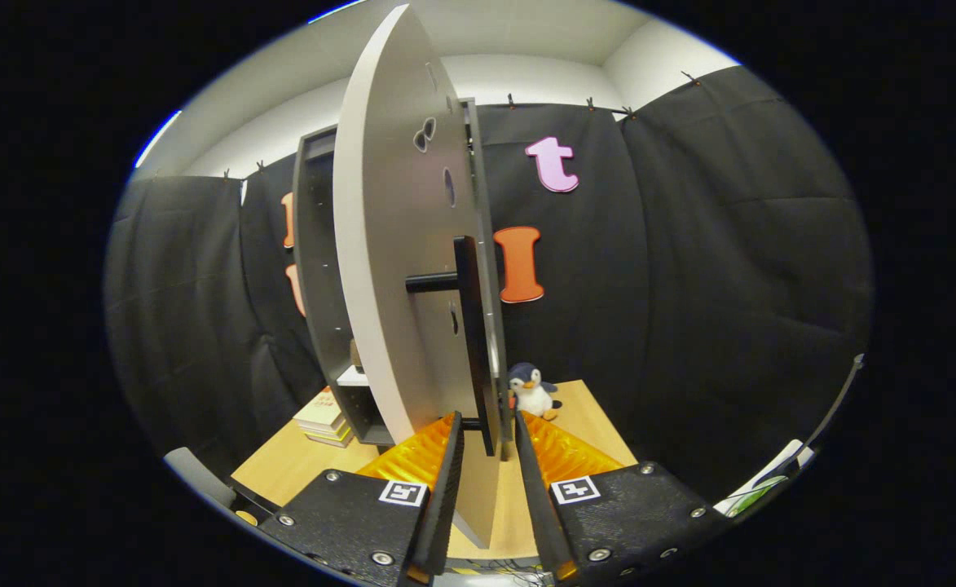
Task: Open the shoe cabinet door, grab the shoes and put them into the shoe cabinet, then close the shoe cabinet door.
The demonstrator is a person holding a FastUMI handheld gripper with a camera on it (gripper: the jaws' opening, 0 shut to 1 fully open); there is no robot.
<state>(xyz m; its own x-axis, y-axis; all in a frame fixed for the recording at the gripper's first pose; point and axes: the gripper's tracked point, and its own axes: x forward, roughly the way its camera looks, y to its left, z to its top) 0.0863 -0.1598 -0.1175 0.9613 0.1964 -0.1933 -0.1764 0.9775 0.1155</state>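
The grey shoe cabinet [319, 269] stands on a wooden table [596, 428], and its inside shows dark with a white shelf [353, 377]. Its pale door [388, 269] is swung out toward me and I see it almost edge-on. A black vertical bar handle [471, 326] stands off the door on short posts. My gripper [486, 422] has its fingers closed in on the lower end of that handle, one finger on each side. The door's bottom corner reaches down between the fingers.
A small penguin plush [533, 390] sits on the table just beyond the right finger. A stack of books [327, 417] lies left of the cabinet's foot. Black cloth walls surround the table on all sides. A grey rounded object [196, 481] sits low on the left.
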